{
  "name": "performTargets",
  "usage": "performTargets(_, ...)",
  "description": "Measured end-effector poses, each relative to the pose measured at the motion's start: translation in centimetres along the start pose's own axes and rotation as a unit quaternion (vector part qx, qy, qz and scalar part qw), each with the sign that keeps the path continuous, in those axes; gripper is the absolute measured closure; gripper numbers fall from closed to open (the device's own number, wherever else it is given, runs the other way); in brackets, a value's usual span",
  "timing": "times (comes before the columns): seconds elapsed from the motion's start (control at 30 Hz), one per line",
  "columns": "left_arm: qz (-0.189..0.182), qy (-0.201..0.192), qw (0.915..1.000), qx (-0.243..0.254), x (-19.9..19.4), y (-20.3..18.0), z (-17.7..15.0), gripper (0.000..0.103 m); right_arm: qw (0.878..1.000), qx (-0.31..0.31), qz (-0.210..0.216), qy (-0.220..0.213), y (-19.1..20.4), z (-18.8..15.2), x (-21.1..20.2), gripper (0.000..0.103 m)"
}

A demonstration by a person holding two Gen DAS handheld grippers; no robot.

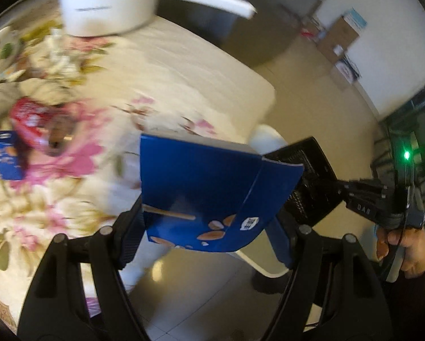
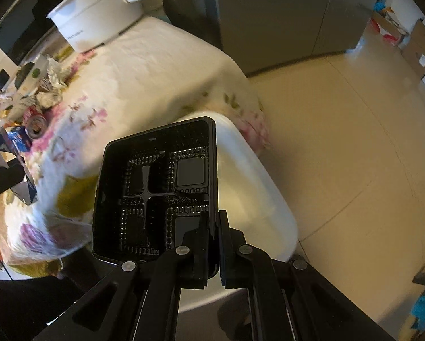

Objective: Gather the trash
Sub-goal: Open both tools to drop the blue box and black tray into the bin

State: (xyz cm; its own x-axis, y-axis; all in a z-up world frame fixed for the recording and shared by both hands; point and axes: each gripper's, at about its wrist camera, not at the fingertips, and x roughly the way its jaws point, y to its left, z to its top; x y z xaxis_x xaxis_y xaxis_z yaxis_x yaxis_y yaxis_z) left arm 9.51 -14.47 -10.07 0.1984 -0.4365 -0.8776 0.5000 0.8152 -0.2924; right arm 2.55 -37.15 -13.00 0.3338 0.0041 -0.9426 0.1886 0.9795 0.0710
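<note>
Hanging past the near corner of the table (image 2: pixel 155 65), both tongs carry trash out over a white bin (image 2: pixel 249 176) that stands on the floor just beside that corner; the table wears a flowered cloth, with a white pot (image 2: pixel 95 20) at its far edge and a heap of wrappers and a red can (image 2: pixel 36 122) still lying toward its left edge, so the collecting looks only partly done; the bin sits directly below and beyond the right gripper (image 2: pixel 213 241), which is clenched on the near rim of a black plastic tray (image 2: pixel 155 187), the tray standing on edge with its long axis running away from the fingers and its hollow side facing the left; the left gripper (image 1: pixel 209 227) grasps a flattened blue carton (image 1: pixel 201 187) between its fingers, the carton upright and tilted, its top edge touching or nearly touching the tray in the left view; of the two, the right hand (image 1: pixel 405 244) appears nearer the bin mouth, so my judgement is that the tray can drop first, and the carton must travel rightward over the rim before release.
</note>
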Motion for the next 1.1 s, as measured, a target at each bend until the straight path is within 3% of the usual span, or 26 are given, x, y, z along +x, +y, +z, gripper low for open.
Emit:
performTargets(0.1,0.003,0.014,0.9996,0.026,1.7,-1.9,-0.4,0.027,1.0,0.012,0.005,0.007,-1.0,-0.3,0.3,0.091)
performTargets(0.2,0.009,0.025,0.9986,0.045,3.1,-3.0,-0.6,0.027,1.0,0.024,0.008,0.004,-1.8,-0.6,-0.1,0.074)
performTargets(0.27,0.007,0.03,0.9982,0.053,3.8,-3.8,-0.6,0.027,1.0,0.027,0.003,-0.006,-2.3,-0.8,-0.6,0.054)
performTargets(0.47,0.007,0.039,0.9971,0.065,5.0,-5.2,-0.6,0.022,0.999,0.035,0.0,-0.011,-2.9,-0.7,-0.9,0.038)
performTargets(0.6,0.029,0.028,0.997,0.066,5.1,-5.4,-0.4,0.009,0.999,0.036,-0.006,-0.007,-3.4,-0.7,-0.8,0.035)
performTargets(1.1,0.049,0.018,0.9964,0.067,4.4,-4.7,-0.3,0.008,0.999,0.036,-0.008,-0.013,-3.2,-0.4,-1.1,0.031)
